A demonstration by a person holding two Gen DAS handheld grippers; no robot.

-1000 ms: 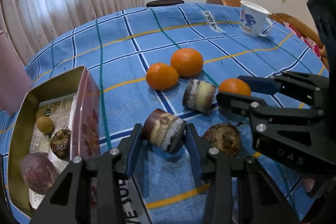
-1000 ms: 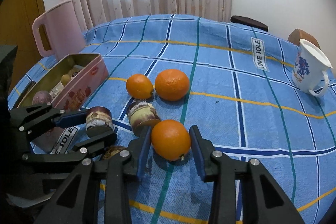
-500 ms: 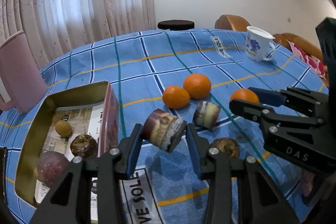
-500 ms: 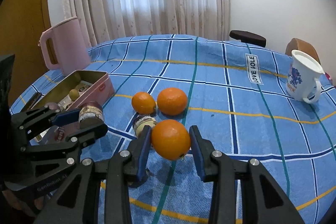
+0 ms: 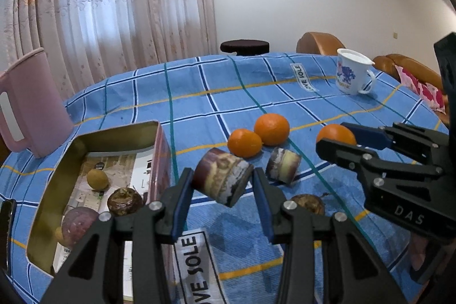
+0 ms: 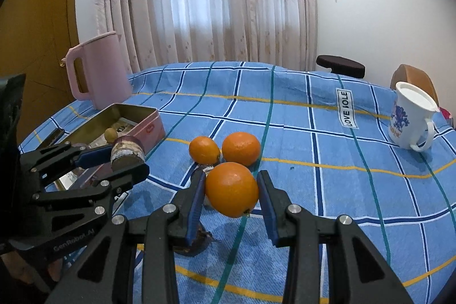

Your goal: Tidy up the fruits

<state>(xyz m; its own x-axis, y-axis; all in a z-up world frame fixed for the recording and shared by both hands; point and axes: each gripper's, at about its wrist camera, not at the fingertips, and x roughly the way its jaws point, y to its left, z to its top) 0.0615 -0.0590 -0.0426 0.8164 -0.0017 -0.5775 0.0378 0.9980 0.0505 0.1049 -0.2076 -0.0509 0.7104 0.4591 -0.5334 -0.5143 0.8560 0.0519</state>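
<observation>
Both lifted off cloth since earlier: left gripper (image 5: 223, 184) clamps sugarcane chunk (image 5: 222, 180), purple-brown, cut ends pale; right gripper (image 6: 231, 200) clamps glossy orange (image 6: 232, 189). Tin (image 5: 50, 175) at 9 o'clock.

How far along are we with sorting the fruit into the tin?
Done: the tin already holds a few pieces, including a small longan-like fruit and a purple passion fruit.
In hand: the left tool grips a sugarcane piece, and the right tool grips an orange, both clear of the cloth.
Left: two oranges, another sugarcane piece and a brown fruit lie on the tablecloth.
</observation>
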